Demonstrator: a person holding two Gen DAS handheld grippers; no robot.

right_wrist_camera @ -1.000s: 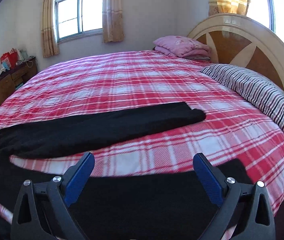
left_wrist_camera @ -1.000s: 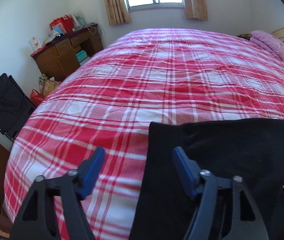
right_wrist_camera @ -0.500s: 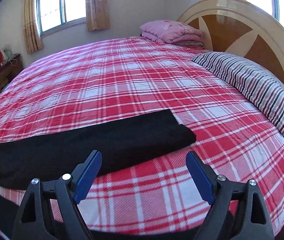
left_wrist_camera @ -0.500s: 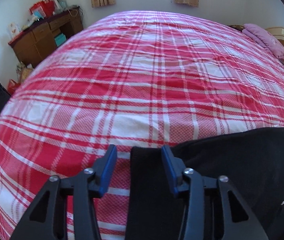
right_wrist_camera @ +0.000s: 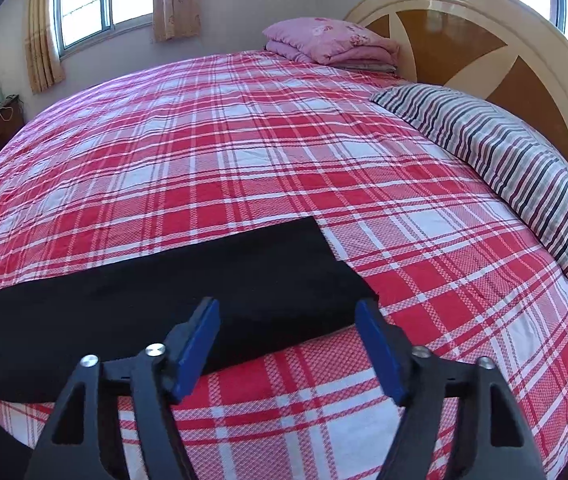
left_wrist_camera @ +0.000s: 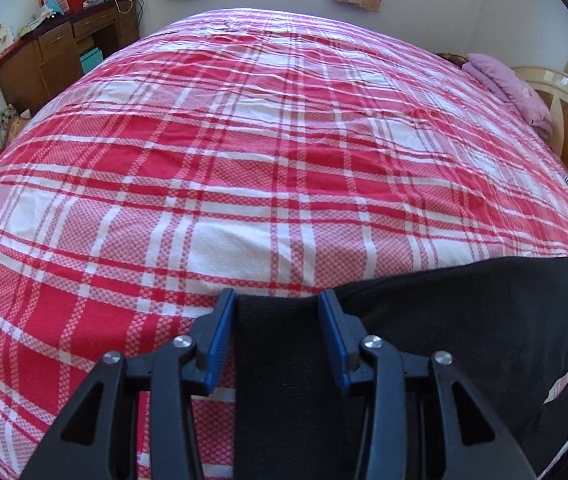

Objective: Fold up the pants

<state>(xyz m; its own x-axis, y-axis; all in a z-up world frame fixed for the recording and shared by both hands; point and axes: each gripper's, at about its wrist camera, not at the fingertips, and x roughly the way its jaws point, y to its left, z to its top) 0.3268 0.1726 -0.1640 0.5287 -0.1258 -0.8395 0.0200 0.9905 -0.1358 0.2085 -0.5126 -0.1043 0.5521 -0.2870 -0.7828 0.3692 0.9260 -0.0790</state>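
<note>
Black pants [right_wrist_camera: 163, 292] lie spread on a red and white plaid bed [right_wrist_camera: 243, 152]. In the left wrist view the waist end of the pants [left_wrist_camera: 279, 344] sits between the blue pads of my left gripper [left_wrist_camera: 277, 300], whose jaws stand partly closed around the fabric's top edge. One leg [left_wrist_camera: 484, 312] runs off to the right. In the right wrist view my right gripper [right_wrist_camera: 288, 308] is open, low over the hem end of the far leg. The near leg is hidden below the frame.
A striped pillow [right_wrist_camera: 504, 160] and a folded pink blanket [right_wrist_camera: 332, 44] lie by the curved headboard [right_wrist_camera: 484, 52]. A wooden desk with clutter [left_wrist_camera: 55, 56] stands by the far-left wall. The bed edge curves away at the left.
My left gripper moved forward onto the waist edge and narrowed around it. My right gripper moved forward over the far leg's hem and closed a little.
</note>
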